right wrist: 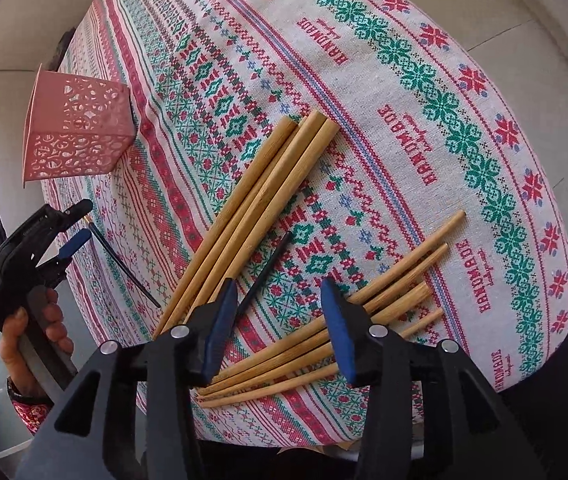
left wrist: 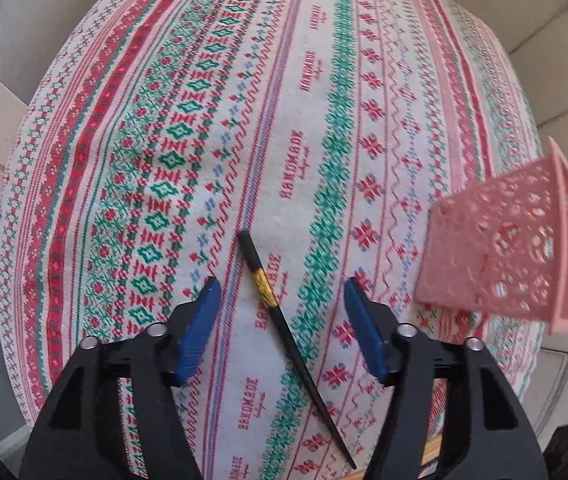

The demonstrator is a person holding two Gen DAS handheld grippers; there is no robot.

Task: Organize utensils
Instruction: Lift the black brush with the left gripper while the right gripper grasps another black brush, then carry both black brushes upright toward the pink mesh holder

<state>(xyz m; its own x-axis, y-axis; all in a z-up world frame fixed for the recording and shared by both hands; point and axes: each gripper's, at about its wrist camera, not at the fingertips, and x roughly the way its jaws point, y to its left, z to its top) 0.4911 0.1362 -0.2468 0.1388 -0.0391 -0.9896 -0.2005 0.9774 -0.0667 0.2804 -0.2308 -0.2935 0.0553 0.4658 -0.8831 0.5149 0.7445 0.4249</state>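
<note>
A black chopstick [left wrist: 272,304] with a gold band lies on the patterned tablecloth [left wrist: 220,128]. My left gripper [left wrist: 280,304] hangs open straight above it, and neither blue pad touches it. In the right wrist view this gripper [right wrist: 72,240] sits at the table's left edge over the same chopstick [right wrist: 124,264]. My right gripper [right wrist: 280,292] is open too. A second black chopstick [right wrist: 268,272] lies on the cloth between its jaws, close to the left pad. Several wooden chopsticks [right wrist: 252,208] fan out on the cloth beyond the jaws. More wooden chopsticks [right wrist: 384,292] pass beside the right finger.
A pink perforated holder [left wrist: 504,248] stands near the table's edge, to the right of my left gripper; in the right wrist view this holder [right wrist: 76,124] is at the far left. A person's hand [right wrist: 24,332] grips the left tool. Pale floor tiles [left wrist: 556,60] surround the round table.
</note>
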